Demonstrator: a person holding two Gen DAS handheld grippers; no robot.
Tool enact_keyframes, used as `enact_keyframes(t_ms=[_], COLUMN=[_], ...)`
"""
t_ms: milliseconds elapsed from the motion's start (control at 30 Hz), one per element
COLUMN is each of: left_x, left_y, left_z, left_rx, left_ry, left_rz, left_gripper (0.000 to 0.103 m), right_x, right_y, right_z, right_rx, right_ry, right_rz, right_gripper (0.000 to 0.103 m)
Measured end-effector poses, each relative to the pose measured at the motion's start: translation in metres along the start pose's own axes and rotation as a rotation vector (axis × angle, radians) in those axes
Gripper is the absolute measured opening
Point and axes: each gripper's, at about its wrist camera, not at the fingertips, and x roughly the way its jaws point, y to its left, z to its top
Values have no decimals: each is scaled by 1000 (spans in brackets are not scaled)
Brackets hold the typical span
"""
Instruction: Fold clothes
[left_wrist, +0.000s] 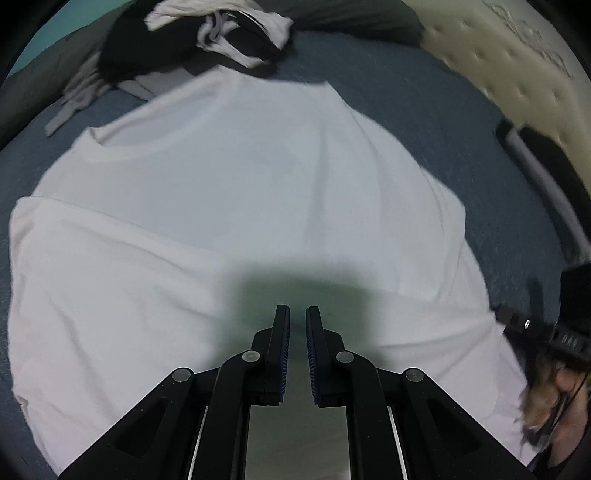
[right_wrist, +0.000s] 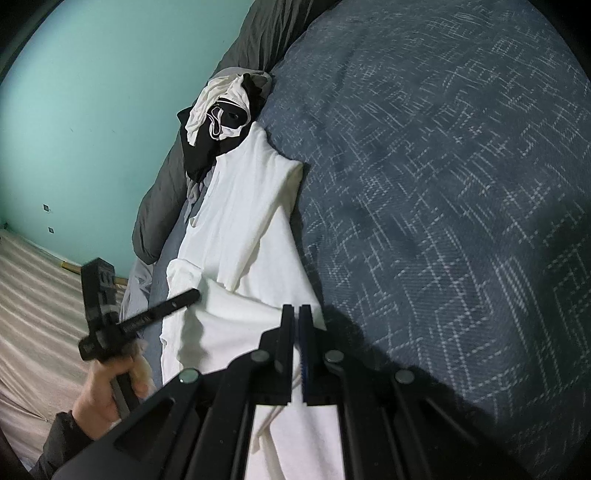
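Note:
A white T-shirt (left_wrist: 236, 192) lies spread flat on a blue patterned bedspread (left_wrist: 424, 110), its collar to the upper left. My left gripper (left_wrist: 297, 314) hovers over the shirt's lower middle, jaws all but closed and nothing between them. In the right wrist view the left gripper (right_wrist: 195, 293) sits in a person's hand (right_wrist: 107, 387) over the near edge of the T-shirt (right_wrist: 251, 206). My right gripper (right_wrist: 296, 312) is shut at the shirt's side edge. Seen from the left wrist, creases run toward the right gripper (left_wrist: 498, 312).
A pile of black and white clothes (left_wrist: 207, 33) (right_wrist: 218, 114) lies past the shirt's far end. A grey duvet (right_wrist: 162, 192) runs along the teal wall (right_wrist: 92, 110). A bare cream mattress (left_wrist: 498, 55) shows at upper right. The blue bedspread (right_wrist: 443, 184) stretches away on the right.

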Motion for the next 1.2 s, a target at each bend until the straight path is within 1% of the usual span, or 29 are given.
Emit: enact_keyframes(t_ms=[67,200,300,367,533,633,733,767,833,933,1000,1067,1100,1200], left_x=[12,16,-1,-8,1,18,24,21,8,-11,-24,-28,-32,-35], left_y=[-6,-13,-16,-22,-41,-55,-65,-64,-65,-65,-57,-44,-39,-22], left_z=[3,21,23,14,-4,0,11,15,14,10,-3,-15,-23,-43], left_rx=[-8,-24,-28,-5,47,54,45,27,28,27,21,2,-11,-49], left_ry=[-2,-30,-64,-57,-8,-2,-24,-38,-61,-96,-109,-118,-119,-111], left_rz=[25,39,-3,-29,-62,-53,-37,-48,-61,-79,-82,-77,-74,-62], left_gripper=[8,7,7,7,7,7,7,7,7,8,8,8,9,9], right_x=[0,0,0,0,-2,-3,-1,-1,-2,-7,-11,-15,-13,-5], right_y=[0,0,-1,0,0,1,1,0,1,2,3,11,18,38], right_z=[0,-1,0,0,-1,-1,-1,0,1,4,7,10,12,15], right_rx=[1,-2,6,6,5,2,2,3,3,8,9,-13,-37,-115], right_ry=[0,-1,-6,-6,-8,-10,-7,-6,-14,-32,-49,-67,-59,-37], right_rz=[-1,-4,1,3,2,0,-2,-1,7,11,15,28,38,46], right_gripper=[2,2,2,2,2,2,2,2,5,5,9,32,35,35])
